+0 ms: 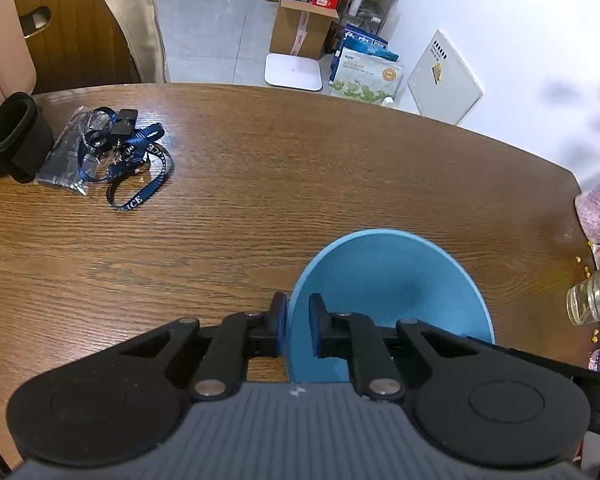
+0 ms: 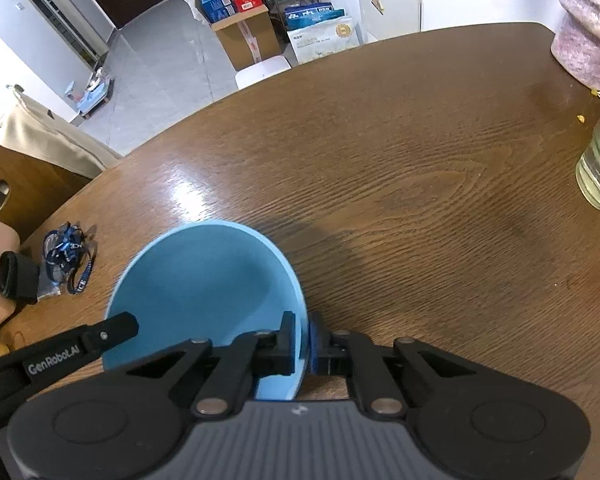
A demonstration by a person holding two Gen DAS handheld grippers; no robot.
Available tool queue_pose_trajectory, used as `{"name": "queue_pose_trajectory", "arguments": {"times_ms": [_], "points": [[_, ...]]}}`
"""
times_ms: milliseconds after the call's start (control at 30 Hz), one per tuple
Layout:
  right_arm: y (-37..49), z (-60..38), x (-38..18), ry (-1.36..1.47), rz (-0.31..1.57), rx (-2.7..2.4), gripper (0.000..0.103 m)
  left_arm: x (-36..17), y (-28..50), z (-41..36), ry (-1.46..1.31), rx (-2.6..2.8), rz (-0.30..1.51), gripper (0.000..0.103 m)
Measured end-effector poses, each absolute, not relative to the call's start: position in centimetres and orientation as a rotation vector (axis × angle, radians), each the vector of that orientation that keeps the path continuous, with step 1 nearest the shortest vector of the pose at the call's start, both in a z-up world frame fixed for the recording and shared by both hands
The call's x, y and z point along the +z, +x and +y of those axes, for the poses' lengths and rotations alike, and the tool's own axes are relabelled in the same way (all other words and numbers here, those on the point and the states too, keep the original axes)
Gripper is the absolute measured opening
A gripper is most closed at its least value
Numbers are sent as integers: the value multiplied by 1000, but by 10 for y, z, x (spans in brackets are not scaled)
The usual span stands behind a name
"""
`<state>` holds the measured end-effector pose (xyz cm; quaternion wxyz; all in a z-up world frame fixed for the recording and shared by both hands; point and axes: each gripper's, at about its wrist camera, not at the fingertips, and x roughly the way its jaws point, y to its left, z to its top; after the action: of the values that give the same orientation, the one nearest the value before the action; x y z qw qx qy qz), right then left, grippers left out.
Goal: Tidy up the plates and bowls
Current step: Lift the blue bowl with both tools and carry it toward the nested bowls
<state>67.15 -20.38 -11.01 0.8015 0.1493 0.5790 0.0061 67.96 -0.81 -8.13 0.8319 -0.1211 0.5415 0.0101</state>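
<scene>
Blue bowl [image 1: 384,296], just one, rim pinched by left tool [image 1: 298,322] and right tool [image 2: 301,338] on wooden table [image 1: 260,184]

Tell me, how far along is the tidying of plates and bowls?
Nothing looks sorted yet. In hand: the round light-blue bowl on the brown wooden table, with the left gripper clamped on its left rim and the right gripper on its right rim. Left: moving it to its spot. No plates or other bowls show.

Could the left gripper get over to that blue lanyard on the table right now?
Probably not yet: the left gripper is shut on the blue bowl's rim. The bare table toward the lanyard looks unobstructed once it lets go.
</scene>
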Motion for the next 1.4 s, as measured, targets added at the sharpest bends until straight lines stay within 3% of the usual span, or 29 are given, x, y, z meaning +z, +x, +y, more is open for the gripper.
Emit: {"name": "queue_pose_trajectory", "arguments": {"times_ms": [600,1400], "points": [[620,-195,-44,295,1110,48,6,-13,624,3,-245,-18,1009,13],[455,-169,31,247,904,-7,6,52,482,16,-175,-162,909,13]]}}
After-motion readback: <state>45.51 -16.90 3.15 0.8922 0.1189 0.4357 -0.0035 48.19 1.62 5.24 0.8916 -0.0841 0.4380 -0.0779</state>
